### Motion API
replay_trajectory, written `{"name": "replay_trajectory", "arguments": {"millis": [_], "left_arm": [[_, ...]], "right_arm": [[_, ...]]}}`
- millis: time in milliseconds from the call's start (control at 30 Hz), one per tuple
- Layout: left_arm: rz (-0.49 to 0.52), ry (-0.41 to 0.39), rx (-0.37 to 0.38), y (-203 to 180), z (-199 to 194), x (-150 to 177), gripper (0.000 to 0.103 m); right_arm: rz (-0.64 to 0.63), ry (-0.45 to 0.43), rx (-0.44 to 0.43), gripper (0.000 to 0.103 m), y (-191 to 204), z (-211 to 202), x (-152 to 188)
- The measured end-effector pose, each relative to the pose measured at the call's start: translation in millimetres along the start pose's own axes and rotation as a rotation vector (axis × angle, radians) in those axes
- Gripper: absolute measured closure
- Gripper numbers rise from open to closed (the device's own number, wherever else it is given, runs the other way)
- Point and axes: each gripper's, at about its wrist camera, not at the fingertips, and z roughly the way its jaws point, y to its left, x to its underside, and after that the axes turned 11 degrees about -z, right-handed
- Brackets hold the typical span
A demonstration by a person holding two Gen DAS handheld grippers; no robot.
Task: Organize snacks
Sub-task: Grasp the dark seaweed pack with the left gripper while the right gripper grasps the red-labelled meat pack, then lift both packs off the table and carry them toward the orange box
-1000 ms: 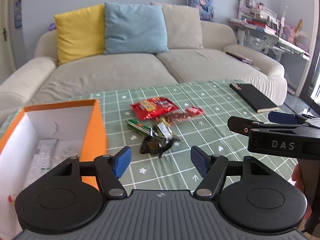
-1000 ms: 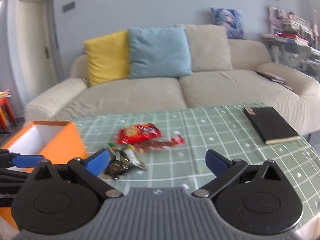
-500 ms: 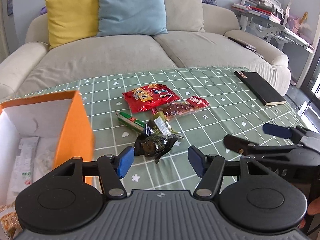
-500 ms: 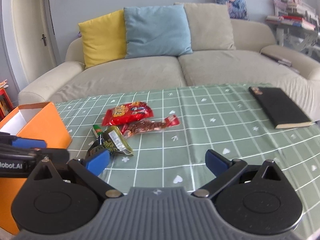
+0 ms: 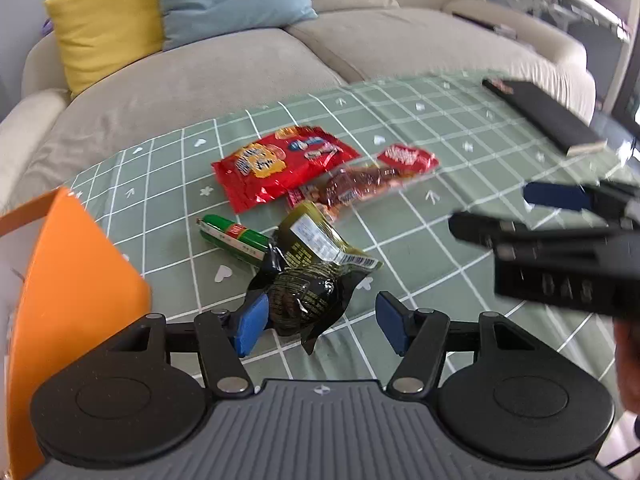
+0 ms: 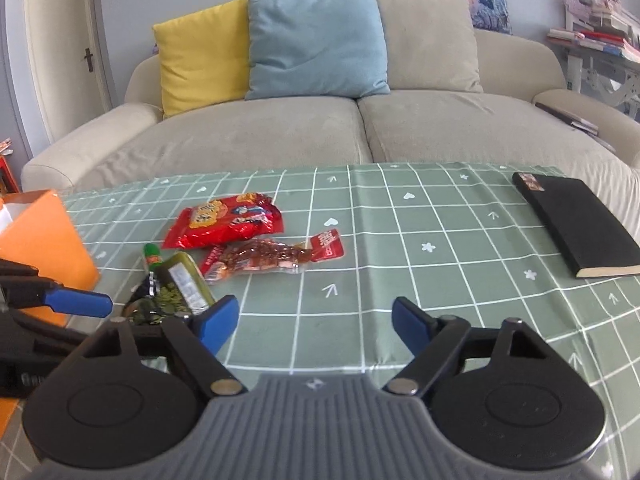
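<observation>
Left tool [image 5: 318, 324]: matte black plastic arms with blue pads, spread wide at the lower centre of its own view; nothing held. The left pad sits against the edge of the dark pouch, the right pad clear of it.
Right tool [image 6: 316, 324]: same build, also spread wide and holding nothing, over bare cloth at the lower centre of its view; seen blurred at the right edge of the left view.
Dark pouch [image 5: 308, 296]: glossy, crinkled black-green foil, lumpy, lying between the left tool's pads on the table.
Olive pouch [image 5: 320, 236]: flat, shiny, with a white printed label, overlapping the dark pouch's far side.
Green stick pack [image 5: 234, 236]: slim, tube-like wrapper, left of the olive pouch and touching it.
Red bag [image 5: 280, 164]: puffy glossy foil, centre of the frame.
Clear packet [image 5: 360, 184]: see-through film with reddish-brown pieces and red ends, just right of the red bag.
Orange box [image 5: 76, 276]: smooth stiff card, white inside, lower left.
Table [image 6: 400, 248]: green cloth with white grid lines and small hearts.
Black book [image 6: 576, 224]: flat, matte cover, right of the frame.
Sofa [image 6: 320, 128]: beige woven fabric behind the table.
</observation>
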Motion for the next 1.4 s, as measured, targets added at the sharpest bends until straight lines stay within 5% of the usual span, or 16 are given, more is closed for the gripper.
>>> {"name": "replay_trajectory", "arguments": {"millis": [467,933,1033,1300,1400], "left_arm": [[0.119,-0.004,-0.126,-19,26,-5,0.052],[-0.086,-0.003,-0.101,-12,26,-23,0.058],[-0.083,0.003,-0.102,-14,28,-25,0.058],[-0.094,0.014,-0.101,-16,26,-25,0.059],[-0.118,0.014,-0.090,-15,22,-24,0.059]], "right_arm": [[0.170,0.017,-0.058,0.043,-22,41,-19],[0.269,0.029,-0.076,0.044,-38,73,-25],[0.283,0.032,-0.090,0.052,-39,77,-25],[0.279,0.029,-0.105,0.098,-38,80,-21],[0.263,0.012,-0.111,0.103,-35,72,-22]]}}
